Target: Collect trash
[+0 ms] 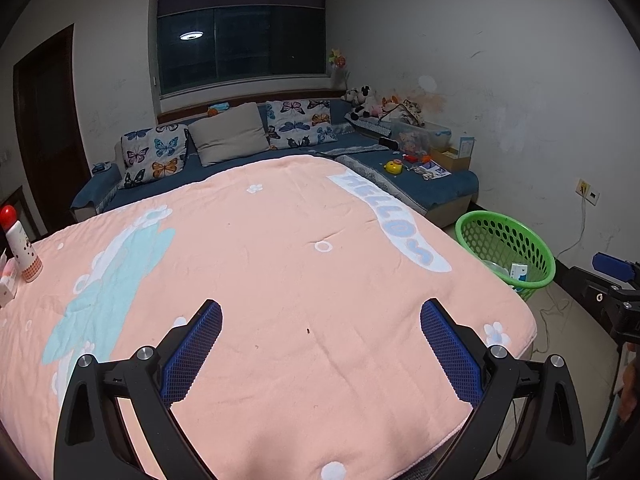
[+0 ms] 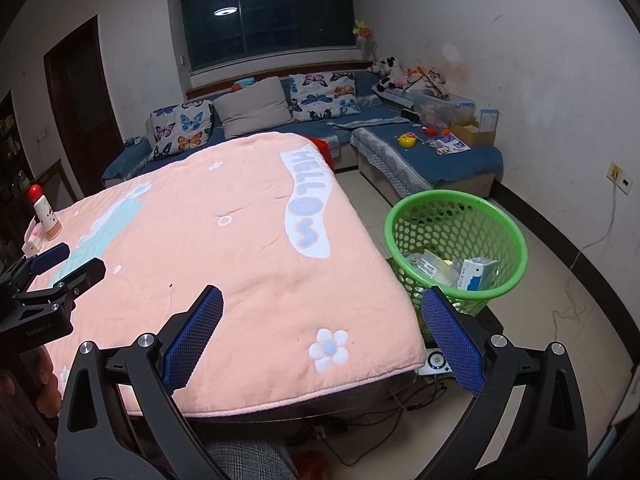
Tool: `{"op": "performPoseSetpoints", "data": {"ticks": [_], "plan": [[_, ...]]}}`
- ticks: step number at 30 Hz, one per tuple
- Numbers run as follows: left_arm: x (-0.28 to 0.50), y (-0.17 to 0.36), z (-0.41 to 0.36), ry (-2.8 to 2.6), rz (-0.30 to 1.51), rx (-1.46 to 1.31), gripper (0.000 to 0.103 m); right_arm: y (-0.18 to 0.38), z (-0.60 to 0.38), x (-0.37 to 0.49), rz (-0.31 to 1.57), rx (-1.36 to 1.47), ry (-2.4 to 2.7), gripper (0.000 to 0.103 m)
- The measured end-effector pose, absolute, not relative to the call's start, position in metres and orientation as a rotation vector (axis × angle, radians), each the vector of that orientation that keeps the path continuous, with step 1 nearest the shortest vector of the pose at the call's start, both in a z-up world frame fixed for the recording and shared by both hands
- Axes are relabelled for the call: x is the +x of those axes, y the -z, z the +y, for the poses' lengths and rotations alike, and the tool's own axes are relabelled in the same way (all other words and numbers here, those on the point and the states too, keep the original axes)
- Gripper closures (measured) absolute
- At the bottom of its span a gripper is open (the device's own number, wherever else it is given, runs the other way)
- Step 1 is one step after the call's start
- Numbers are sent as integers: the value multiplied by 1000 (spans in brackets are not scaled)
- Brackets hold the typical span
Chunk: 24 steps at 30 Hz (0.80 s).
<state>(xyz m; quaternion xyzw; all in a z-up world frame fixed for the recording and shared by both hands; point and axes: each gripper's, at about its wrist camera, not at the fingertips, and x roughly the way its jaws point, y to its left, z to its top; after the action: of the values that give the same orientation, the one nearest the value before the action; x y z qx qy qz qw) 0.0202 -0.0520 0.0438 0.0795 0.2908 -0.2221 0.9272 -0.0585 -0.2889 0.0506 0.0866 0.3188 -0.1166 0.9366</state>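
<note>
Both tongs we hold spread wide and empty over the blanket [image 1: 280, 280]. Our left tongs [image 1: 320, 320] hang above its near edge, blue pads [image 1: 192, 356] apart, nothing between them. Our right tongs [image 2: 322, 308] hover over the blanket's near right corner, one pad above the cloth, the other out past the edge in front of the basket [image 2: 456, 208].

We see the green basket standing on the floor just beside the blanket's right edge. Inside it lie the trash pieces: a white and blue box [image 2: 478, 274] leaning against the near wall, and some clear plastic packaging [image 2: 428, 266] to its left.

On the blanket's far left edge we see a white bottle [image 1: 22, 246] with a red cap, upright, with a small pink and white packet [image 1: 8, 280] just beside it. We find no other loose object on the pink surface, only a few dark specks near the middle.

Beyond the far edge stands a blue sofa [image 1: 352, 148] with cushions.
</note>
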Motion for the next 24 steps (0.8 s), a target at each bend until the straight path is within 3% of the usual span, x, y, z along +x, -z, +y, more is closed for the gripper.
{"op": "performPoseSetpoints", "data": {"ticks": [24], "plan": [[21, -40, -51, 448, 607, 145, 7, -50, -287, -58, 660, 179, 228, 4]]}}
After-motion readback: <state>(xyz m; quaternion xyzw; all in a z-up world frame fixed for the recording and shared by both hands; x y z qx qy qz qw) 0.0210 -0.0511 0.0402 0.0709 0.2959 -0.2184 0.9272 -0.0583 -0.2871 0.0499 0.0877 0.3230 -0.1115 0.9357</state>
